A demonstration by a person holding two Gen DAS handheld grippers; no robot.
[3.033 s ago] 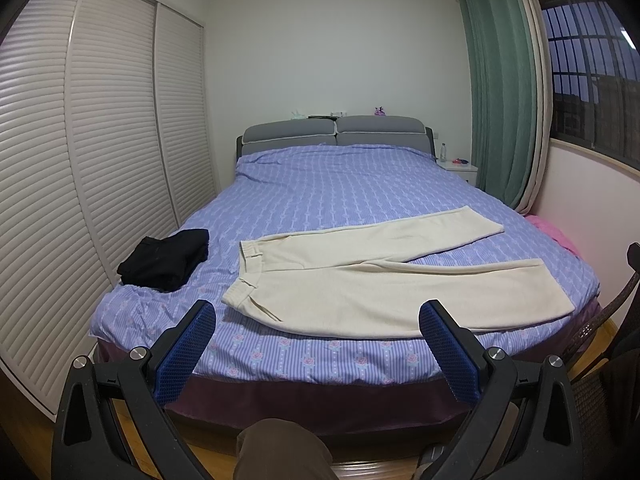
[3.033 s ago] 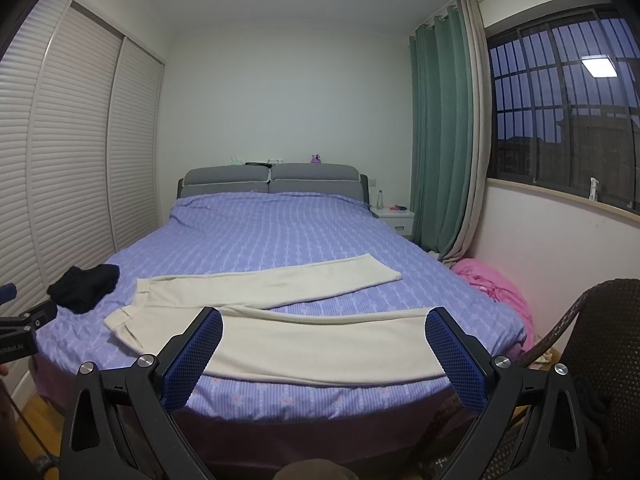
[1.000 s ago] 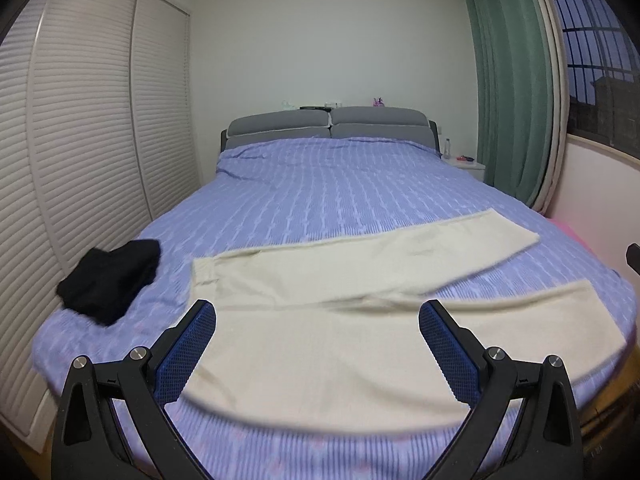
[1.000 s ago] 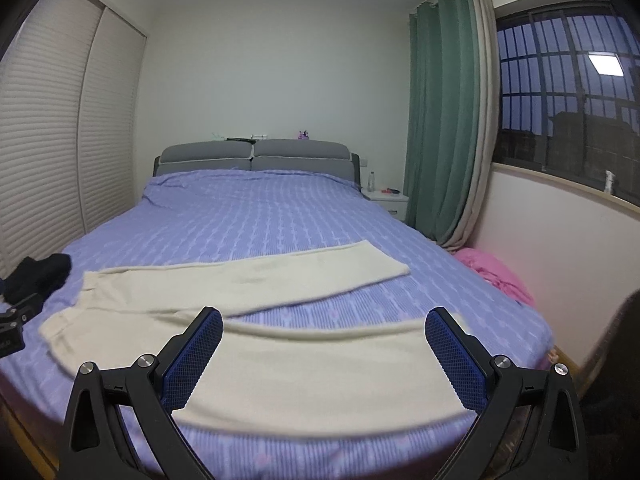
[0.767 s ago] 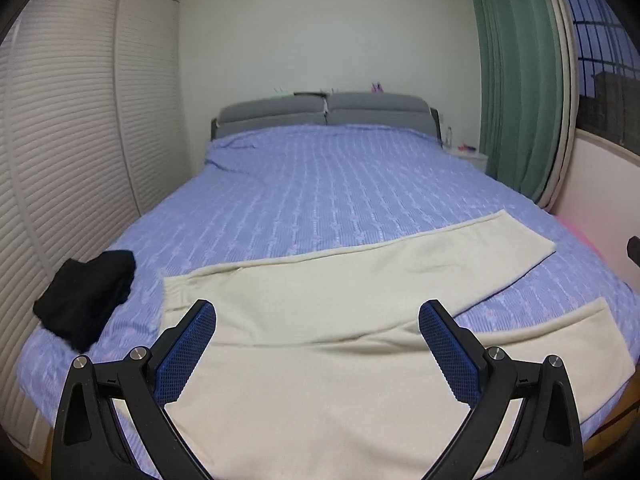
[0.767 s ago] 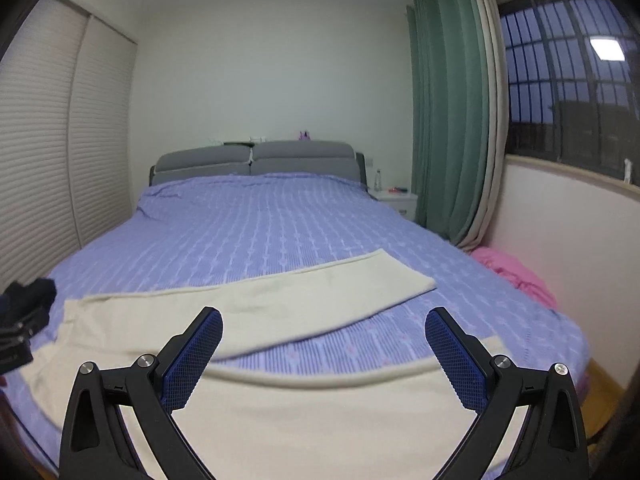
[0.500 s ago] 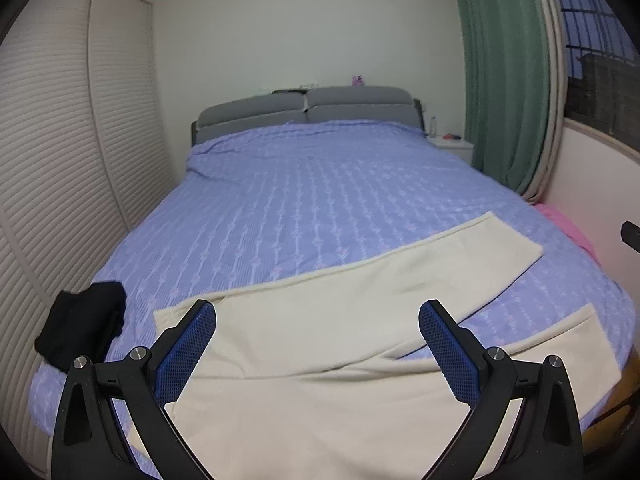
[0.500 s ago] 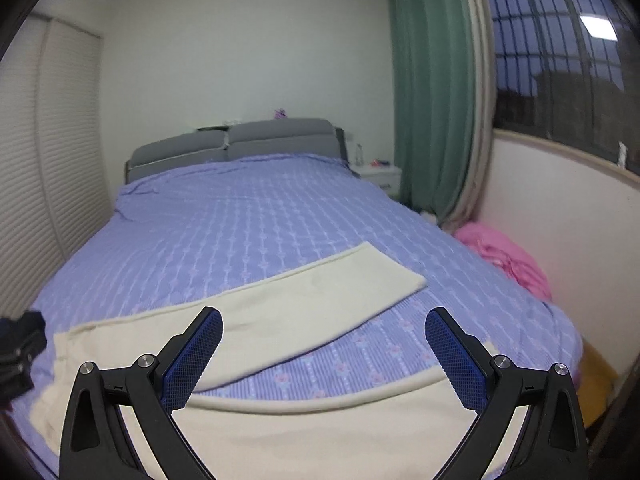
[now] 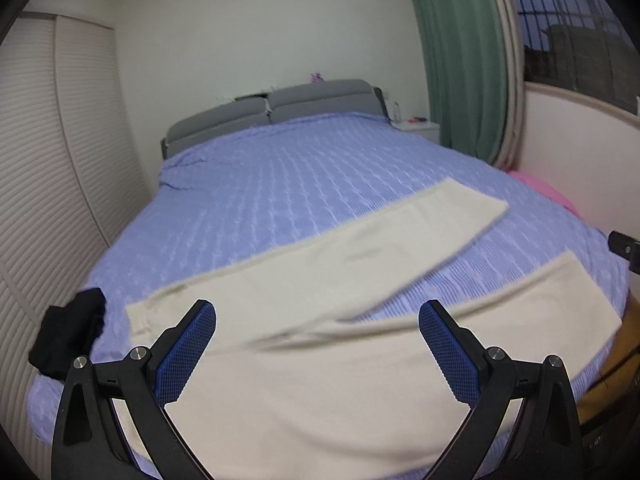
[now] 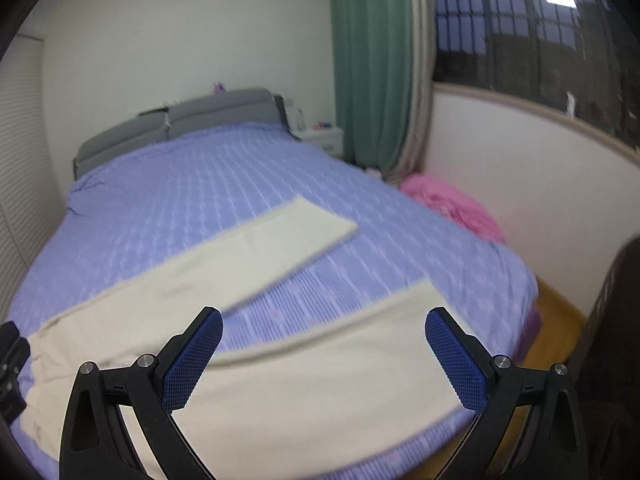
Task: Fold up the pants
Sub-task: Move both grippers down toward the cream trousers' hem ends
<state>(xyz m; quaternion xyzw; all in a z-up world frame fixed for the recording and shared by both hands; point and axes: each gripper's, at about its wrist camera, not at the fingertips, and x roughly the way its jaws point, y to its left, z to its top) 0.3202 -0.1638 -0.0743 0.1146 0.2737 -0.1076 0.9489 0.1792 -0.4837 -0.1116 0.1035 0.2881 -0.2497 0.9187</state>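
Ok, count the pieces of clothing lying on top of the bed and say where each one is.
2. The cream pants lie spread across the near part of the bed, legs apart. A black garment sits bunched at the bed's near-left edge. More could be hidden.

Pale walls, louvred wardrobe doors lining one side — green curtain beside barred window; grey headboard, purple bedspread.
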